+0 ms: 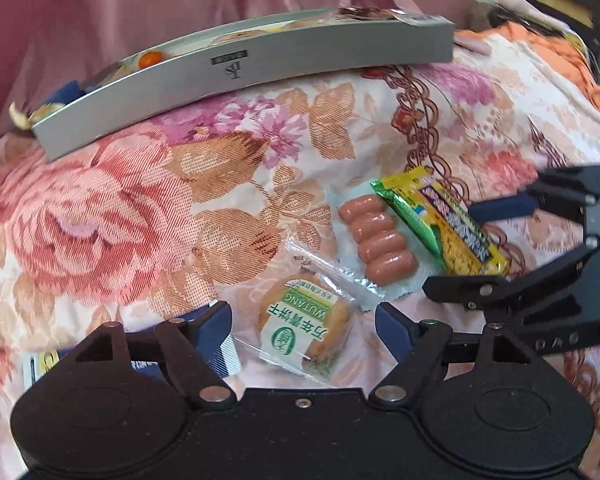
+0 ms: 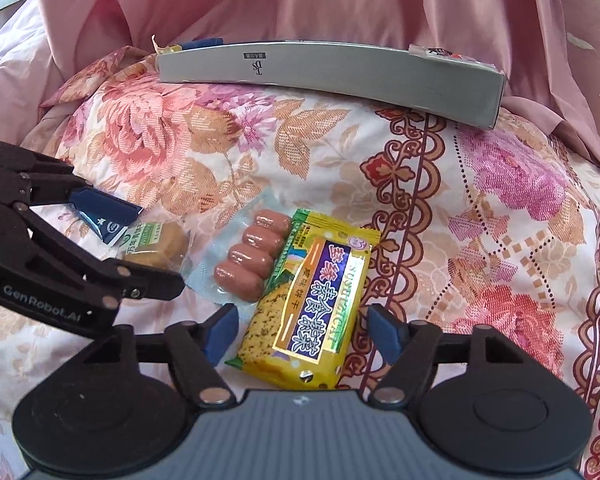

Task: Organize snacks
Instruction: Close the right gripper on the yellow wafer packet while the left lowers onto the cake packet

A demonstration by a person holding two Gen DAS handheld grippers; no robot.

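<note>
On a floral bedspread lie a clear-wrapped biscuit with a green label (image 1: 308, 330) (image 2: 156, 246), a pack of small sausages (image 1: 378, 240) (image 2: 252, 256) and a yellow cracker packet (image 1: 446, 222) (image 2: 308, 308). My left gripper (image 1: 303, 322) (image 2: 128, 240) is open, its fingers on either side of the biscuit. My right gripper (image 2: 302, 330) (image 1: 452, 248) is open, straddling the near end of the yellow packet. A grey box (image 1: 252, 76) (image 2: 332, 76) at the back holds several snacks.
A blue-and-white packet (image 1: 220, 354) (image 2: 104, 218) lies under the left gripper's left finger. Pink fabric (image 2: 300, 0) rises behind the box. Dark furniture (image 1: 568, 4) stands at the far right. Bare bedspread (image 2: 500, 220) lies right of the snacks.
</note>
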